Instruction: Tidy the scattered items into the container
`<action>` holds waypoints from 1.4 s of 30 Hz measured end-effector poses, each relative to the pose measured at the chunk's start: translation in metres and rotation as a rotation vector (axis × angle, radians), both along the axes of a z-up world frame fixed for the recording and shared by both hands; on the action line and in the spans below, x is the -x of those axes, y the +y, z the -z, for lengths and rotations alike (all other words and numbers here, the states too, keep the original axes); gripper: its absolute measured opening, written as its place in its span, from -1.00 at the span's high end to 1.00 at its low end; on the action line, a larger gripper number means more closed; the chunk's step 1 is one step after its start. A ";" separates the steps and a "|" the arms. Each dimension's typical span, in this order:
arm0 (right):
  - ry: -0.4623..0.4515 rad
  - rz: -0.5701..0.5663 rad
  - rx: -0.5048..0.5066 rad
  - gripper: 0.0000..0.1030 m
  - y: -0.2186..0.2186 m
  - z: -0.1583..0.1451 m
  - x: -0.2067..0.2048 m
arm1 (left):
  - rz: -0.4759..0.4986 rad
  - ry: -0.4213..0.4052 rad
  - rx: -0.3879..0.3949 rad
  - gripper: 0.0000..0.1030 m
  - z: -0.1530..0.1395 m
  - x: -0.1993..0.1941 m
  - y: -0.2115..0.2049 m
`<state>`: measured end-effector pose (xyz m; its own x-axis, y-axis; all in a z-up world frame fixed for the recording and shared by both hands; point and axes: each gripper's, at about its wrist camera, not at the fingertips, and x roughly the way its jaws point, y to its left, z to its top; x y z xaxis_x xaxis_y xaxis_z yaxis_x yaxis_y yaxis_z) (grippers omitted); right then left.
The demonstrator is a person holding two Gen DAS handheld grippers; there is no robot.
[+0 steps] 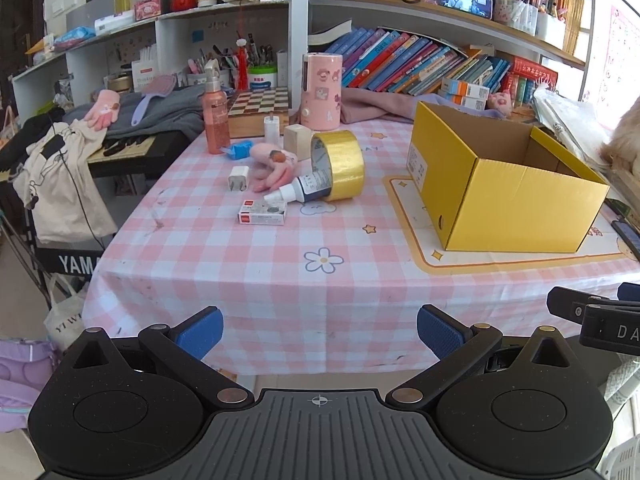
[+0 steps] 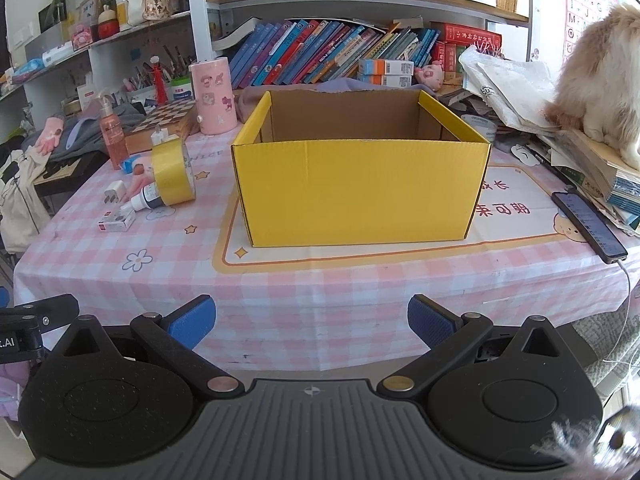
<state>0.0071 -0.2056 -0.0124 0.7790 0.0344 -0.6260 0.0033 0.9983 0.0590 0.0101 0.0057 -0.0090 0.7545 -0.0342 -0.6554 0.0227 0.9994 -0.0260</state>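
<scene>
In the left view, the left gripper [image 1: 320,332] is hanging wide open, holding nothing; the tape roll [image 1: 339,165], small bottle [image 1: 305,191] and little box [image 1: 262,213] are lying on the table [image 1: 240,272] near the yellow box [image 1: 516,196]; in the right view, the right gripper [image 2: 312,320] is also gaping empty before the yellow box [image 2: 360,192].

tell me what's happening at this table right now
A person holds two grippers at the near edge of the table, both open and empty. The left gripper faces a clutter of small items: a gold tape roll, a dropper bottle, a white charger and a small box. The right gripper faces the yellow box. Nothing has been picked up yet.
</scene>
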 end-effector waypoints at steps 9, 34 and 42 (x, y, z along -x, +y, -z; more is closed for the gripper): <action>0.000 0.001 0.000 -1.00 0.000 0.000 0.000 | -0.006 0.003 -0.005 -1.00 0.001 0.001 0.000; -0.005 0.012 0.038 -1.00 -0.001 -0.002 0.002 | 0.024 -0.005 0.011 -1.00 -0.001 0.002 -0.001; -0.038 0.012 0.070 -1.00 0.005 -0.005 0.003 | 0.034 -0.009 0.008 -1.00 -0.002 0.002 -0.003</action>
